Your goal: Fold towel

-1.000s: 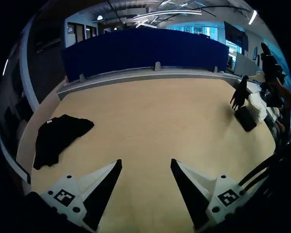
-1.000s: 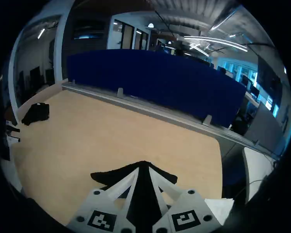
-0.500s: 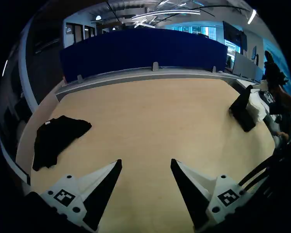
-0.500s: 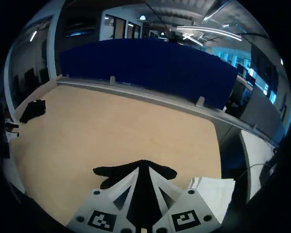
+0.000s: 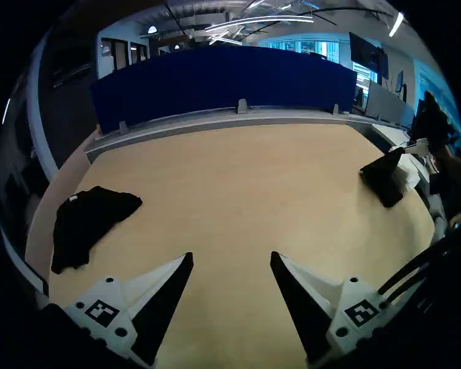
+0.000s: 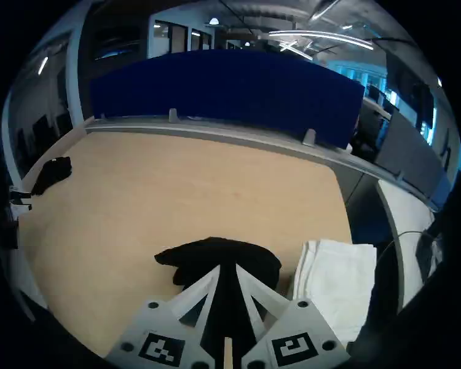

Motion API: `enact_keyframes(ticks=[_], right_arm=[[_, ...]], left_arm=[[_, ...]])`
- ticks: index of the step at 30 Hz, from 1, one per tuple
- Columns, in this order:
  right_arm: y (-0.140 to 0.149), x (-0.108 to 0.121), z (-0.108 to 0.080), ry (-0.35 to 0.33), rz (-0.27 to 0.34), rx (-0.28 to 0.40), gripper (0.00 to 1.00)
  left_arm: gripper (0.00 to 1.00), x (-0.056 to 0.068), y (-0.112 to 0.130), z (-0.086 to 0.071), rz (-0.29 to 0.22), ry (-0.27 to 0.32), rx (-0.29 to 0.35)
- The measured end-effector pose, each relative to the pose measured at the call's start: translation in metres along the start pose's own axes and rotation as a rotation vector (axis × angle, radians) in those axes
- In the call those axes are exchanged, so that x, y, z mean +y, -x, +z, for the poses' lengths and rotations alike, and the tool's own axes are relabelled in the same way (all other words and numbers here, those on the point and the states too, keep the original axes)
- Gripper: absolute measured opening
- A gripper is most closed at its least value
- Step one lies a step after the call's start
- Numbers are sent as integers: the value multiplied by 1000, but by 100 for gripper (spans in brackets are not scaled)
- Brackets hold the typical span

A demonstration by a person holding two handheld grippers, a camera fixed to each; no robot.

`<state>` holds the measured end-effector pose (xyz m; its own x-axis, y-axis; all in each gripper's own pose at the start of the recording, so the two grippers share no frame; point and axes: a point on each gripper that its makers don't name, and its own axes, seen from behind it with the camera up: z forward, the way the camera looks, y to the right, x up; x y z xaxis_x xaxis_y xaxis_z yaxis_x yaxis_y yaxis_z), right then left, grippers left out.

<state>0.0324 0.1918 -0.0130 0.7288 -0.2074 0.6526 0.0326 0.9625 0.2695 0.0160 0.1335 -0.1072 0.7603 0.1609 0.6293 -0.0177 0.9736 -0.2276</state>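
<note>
Right tongs (image 6: 228,268) pinch the black towel (image 6: 193,258), low centre of the right gripper view, on the bench (image 6: 169,184). Folded white cloths (image 6: 335,286) lie just beside it, to its right. Left tongs (image 5: 230,258) are spread over bare bench. We note another dark cloth (image 5: 86,218) at middle left.

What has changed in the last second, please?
The right tongs, shut on the black towel, lowered it from hanging in the air onto the table beside the white towels. The left tongs stayed open and still; the other black cloth did not move.
</note>
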Motion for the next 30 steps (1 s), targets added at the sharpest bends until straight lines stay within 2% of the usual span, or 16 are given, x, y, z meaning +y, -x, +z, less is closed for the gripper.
enact_keyframes(ticks=[12, 21, 30], right_arm=[[29, -9, -10, -2, 11, -32, 2], [45, 0, -15, 28, 28, -52, 2], [87, 16, -15, 87, 81, -124, 2]], left_arm=[[93, -1, -1, -3, 4, 3, 3], [93, -3, -2, -5, 5, 2, 7], [93, -6, 0, -6, 8, -4, 6]])
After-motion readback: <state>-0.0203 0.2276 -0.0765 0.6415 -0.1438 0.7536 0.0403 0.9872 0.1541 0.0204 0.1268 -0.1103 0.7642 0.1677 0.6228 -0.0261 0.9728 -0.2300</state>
